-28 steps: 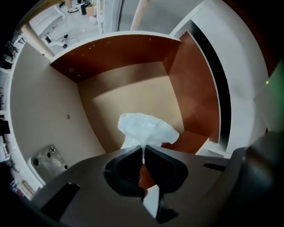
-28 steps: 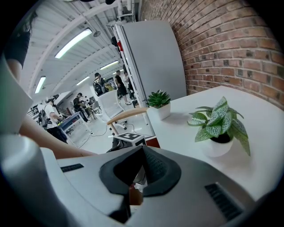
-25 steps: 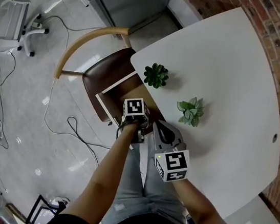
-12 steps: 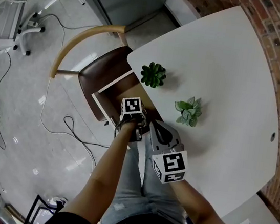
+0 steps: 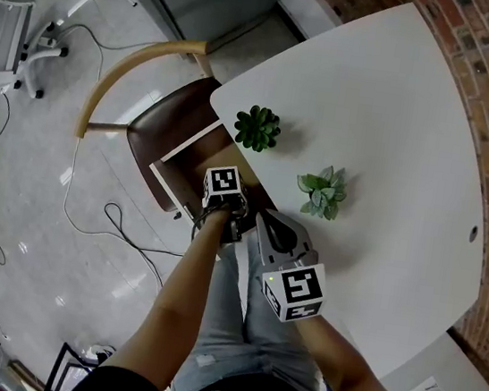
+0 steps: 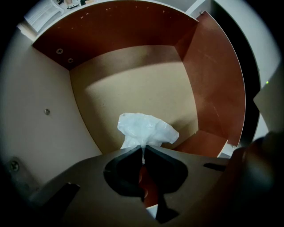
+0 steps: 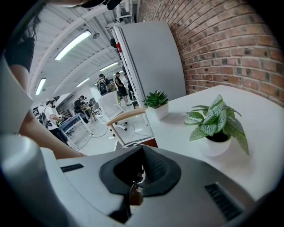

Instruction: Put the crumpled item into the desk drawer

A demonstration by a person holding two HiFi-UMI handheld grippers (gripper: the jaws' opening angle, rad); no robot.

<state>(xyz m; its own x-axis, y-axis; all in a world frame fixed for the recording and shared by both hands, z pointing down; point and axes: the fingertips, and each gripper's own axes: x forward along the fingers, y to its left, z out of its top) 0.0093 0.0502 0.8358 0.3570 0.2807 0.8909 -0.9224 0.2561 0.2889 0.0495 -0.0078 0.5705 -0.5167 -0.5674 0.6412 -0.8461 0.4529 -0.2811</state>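
1. One left gripper [image 6: 143,148], lower centre, pinches one crumpled white item [image 6: 145,128] over the single open drawer [image 6: 213,88].
2. One right gripper [image 7: 142,155] is clenched on nothing.
3. Two plants stand on the desk [image 5: 399,122]: dark plant [image 5: 257,128] and pale plant [image 5: 321,193].

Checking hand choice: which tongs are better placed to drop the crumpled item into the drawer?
Left. The left tongs pinch the crumpled item right over the open drawer; the right tongs are shut, empty, up at the desk.
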